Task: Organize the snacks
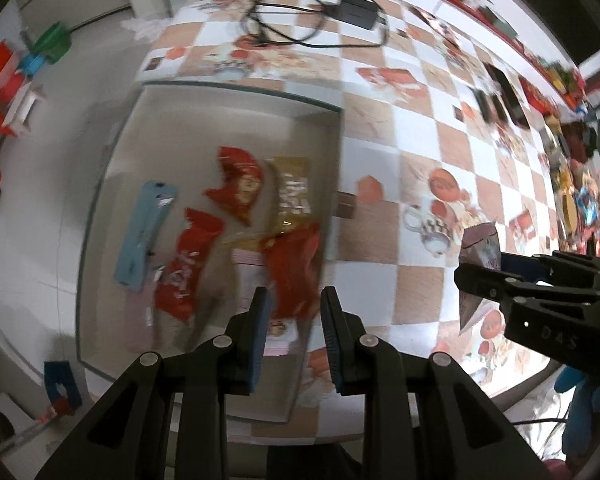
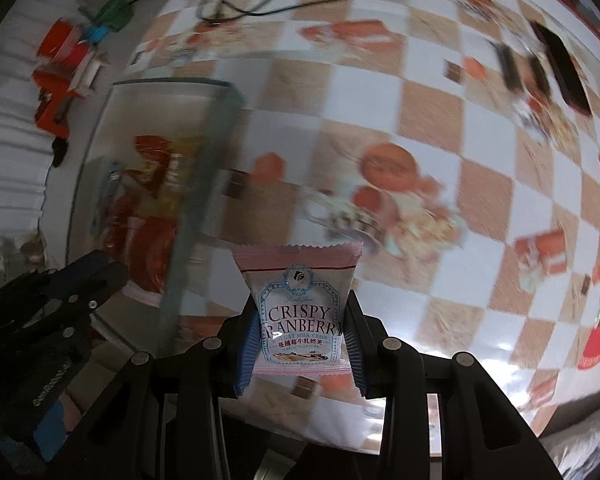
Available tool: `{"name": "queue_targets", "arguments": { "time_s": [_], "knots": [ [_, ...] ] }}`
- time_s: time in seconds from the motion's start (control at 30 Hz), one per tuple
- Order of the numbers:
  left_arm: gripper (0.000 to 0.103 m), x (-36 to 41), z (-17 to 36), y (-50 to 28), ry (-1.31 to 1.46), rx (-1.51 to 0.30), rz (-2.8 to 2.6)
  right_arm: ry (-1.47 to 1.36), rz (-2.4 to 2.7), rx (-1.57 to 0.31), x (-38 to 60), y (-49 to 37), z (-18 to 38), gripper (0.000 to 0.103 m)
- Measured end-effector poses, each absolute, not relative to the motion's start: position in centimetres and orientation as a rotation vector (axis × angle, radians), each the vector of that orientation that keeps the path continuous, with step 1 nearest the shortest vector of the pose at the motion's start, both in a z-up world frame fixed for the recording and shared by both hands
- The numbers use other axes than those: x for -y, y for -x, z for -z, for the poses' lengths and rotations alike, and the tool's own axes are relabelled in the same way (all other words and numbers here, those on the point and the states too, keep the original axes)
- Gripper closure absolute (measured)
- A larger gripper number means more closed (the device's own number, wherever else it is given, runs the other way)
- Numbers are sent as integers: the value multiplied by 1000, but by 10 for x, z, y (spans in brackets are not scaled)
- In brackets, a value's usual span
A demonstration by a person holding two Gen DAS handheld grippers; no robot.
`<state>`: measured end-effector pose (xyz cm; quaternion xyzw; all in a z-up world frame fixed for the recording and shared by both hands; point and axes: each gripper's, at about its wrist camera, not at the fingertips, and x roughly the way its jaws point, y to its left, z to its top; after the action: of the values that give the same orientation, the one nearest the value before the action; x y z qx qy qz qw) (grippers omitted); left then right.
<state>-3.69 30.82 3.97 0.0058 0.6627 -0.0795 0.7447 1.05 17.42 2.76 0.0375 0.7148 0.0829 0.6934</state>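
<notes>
The right gripper (image 2: 300, 316) clamps a pink cranberry packet (image 2: 300, 300) above the checked table (image 2: 440, 128); the left gripper (image 1: 294, 334) hangs empty, jaws apart. At ten o'clock, the clear bin (image 2: 216, 128) already holds several snacks (image 1: 236, 188); this packet looks among the last to go in.

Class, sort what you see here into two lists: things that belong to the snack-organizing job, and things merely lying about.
Part of the job:
- cranberry nougat crisp packet, held by the right gripper
- clear bin
- red snack packets
- gold snack bar
- light blue packet
- left gripper, holding nothing

Lying about:
- black power adapter
- black cable
</notes>
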Motion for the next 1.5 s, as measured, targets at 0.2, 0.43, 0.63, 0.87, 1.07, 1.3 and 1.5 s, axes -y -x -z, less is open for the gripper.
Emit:
{"name": "queue_targets", "arguments": {
  "time_s": [0.2,0.43,0.63,0.87,1.07,1.3,1.5],
  "knots": [
    [74,-342,-39,33,42,-1449,121,-44,-240,-1581,-211,-24,-30,63],
    [74,-358,-27,38,63,-1484,86,-27,-259,-1599,-226,-24,-28,63],
    [74,-357,-24,41,48,-1487,84,-13,-282,-1611,-240,-26,-25,63],
    [28,-379,-30,40,90,-1440,14,3,-329,-1605,-270,-42,-27,63],
    [24,-395,-27,37,82,-1456,-41,15,-357,-1605,-298,-59,-26,63],
    [22,-399,-24,37,97,-1481,-46,29,-378,-1629,-319,-68,-20,57],
    [14,-398,-20,38,63,-1490,-68,68,-386,-1609,-330,-69,-25,27]
  ]
}}
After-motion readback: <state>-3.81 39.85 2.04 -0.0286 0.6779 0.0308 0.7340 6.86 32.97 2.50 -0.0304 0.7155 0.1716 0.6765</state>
